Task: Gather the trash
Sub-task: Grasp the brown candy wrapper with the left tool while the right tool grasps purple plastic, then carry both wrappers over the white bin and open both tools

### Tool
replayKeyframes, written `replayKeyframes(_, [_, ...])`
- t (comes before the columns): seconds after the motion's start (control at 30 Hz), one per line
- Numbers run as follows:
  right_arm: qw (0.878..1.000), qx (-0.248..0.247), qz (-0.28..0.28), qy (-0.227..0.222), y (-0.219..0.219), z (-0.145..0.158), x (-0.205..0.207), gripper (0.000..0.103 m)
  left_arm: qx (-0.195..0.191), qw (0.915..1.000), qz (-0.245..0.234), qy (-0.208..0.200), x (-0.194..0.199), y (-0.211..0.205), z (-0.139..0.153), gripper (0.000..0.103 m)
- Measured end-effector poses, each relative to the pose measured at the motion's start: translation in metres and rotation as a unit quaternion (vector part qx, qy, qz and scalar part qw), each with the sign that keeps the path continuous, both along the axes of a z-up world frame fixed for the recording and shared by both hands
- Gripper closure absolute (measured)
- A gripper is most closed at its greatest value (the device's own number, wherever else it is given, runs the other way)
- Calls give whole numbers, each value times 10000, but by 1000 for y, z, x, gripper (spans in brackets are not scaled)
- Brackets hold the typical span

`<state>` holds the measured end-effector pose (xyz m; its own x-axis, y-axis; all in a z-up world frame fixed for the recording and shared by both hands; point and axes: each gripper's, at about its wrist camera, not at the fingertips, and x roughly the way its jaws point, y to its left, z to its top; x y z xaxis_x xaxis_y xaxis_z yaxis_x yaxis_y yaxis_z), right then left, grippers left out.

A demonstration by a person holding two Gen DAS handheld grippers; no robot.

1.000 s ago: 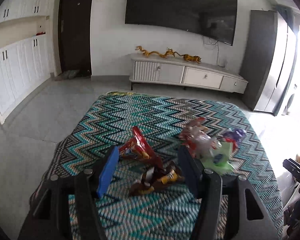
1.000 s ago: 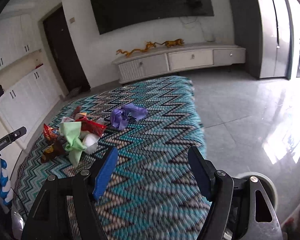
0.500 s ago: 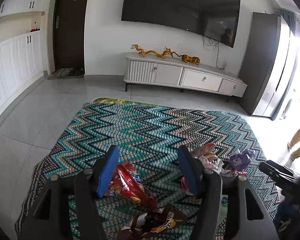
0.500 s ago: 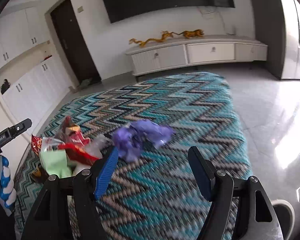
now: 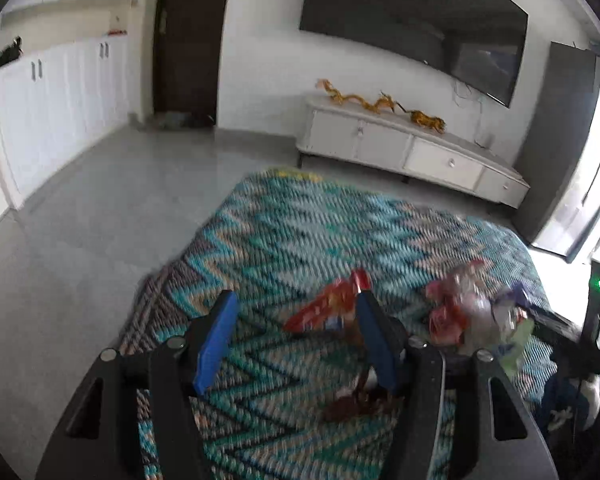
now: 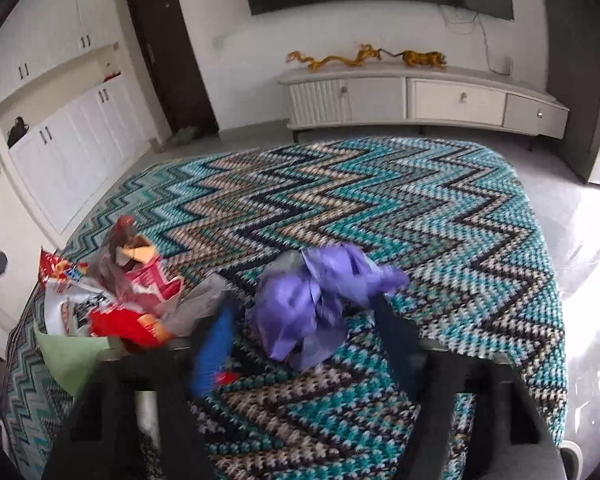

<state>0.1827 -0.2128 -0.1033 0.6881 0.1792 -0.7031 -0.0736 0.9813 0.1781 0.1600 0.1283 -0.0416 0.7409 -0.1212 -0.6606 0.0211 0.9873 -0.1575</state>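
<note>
Trash lies on a zigzag teal rug [image 5: 300, 240] [image 6: 380, 208]. My left gripper [image 5: 296, 320] is open above the rug; a red snack wrapper [image 5: 328, 310] lies just ahead of its right finger, and a brown wrapper [image 5: 356, 402] lies below that finger. A heap of red and clear wrappers [image 5: 460, 312] lies further right. My right gripper [image 6: 304, 332] is open with a crumpled purple bag [image 6: 312, 300] between its fingers. Red and white wrappers [image 6: 116, 292] and a green sheet [image 6: 68, 356] lie to its left.
A white TV cabinet [image 5: 412, 156] [image 6: 420, 96] with gold dragon figures stands against the far wall under a dark screen. White cupboards [image 5: 60, 100] and a dark door [image 5: 188, 40] are at left. Grey floor tiles surround the rug.
My right gripper has moved in on the purple bag, which now lies between its fingers. My left gripper has swung left, so the red wrapper now sits by its right finger.
</note>
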Motion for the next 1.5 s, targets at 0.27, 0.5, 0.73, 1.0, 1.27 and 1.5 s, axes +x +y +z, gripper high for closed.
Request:
replayKeyframes(0.27, [9996,24,-272,27,-10,12,-39,70,-168,9908,-1331,160,-19,-34,-24,43])
replayKeyframes(0.5, [9980,32,-624,-105,-26,37,-81,70,-36,9825,-1794,490,-5,-59,-48,43])
replayKeyframes(0.73, [9959,53,-875,-204,-40,51,-123,70,163,9808,-1818,691,2,-68,-65,44])
replayKeyframes(1.0, [9943,91,-993,-381,-57,62,-164,70,153,9845,-1679,483,-20,-68,-60,80])
replayKeyframes(1.27, [9903,289,-1234,-562,-88,66,-208,70,126,9819,-1885,141,-66,-87,-24,80])
replayKeyframes(1.5, [9832,405,-1639,-696,-125,63,-244,70,37,9668,-2550,-179,-97,-137,19,80])
